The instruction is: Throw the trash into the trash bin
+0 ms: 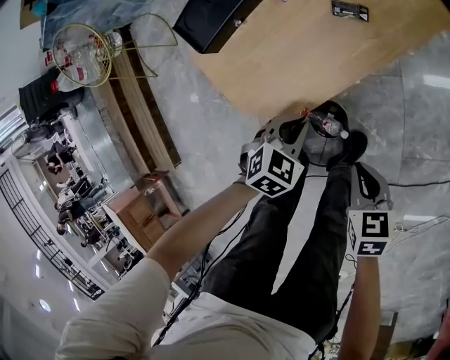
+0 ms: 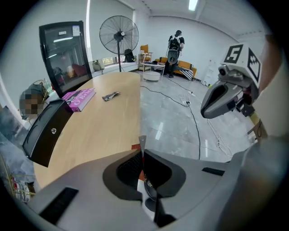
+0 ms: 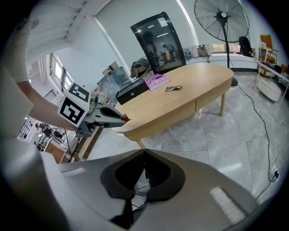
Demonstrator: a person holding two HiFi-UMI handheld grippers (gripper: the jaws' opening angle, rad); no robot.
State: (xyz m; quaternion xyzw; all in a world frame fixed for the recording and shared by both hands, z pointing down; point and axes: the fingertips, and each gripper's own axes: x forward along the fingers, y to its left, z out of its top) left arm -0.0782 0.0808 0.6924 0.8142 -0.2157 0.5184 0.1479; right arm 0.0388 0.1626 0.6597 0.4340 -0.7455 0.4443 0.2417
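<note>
My left gripper (image 1: 304, 121) hangs over the floor just off the near edge of the wooden table (image 1: 302, 49). It is shut on a clear plastic bottle (image 1: 326, 126) with a red label, gripped at the neck end. In the left gripper view its jaws (image 2: 142, 140) meet on a thin strip, with a bit of red and white showing in the gap. Under the bottle is a dark round container (image 1: 336, 107) that looks like a bin. My right gripper (image 1: 360, 167) hangs lower right by the dark trouser leg, shut and empty (image 3: 143, 151). From there the left gripper (image 3: 124, 118) shows red at its tip.
A black box (image 1: 211, 21), a pink book (image 3: 156, 80) and a small wrapper (image 1: 349, 10) lie on the table. A standing fan (image 2: 119, 34) is past its far end. Cables (image 2: 194, 113) trail over the grey floor. Wooden benches (image 1: 137, 105) run at the left.
</note>
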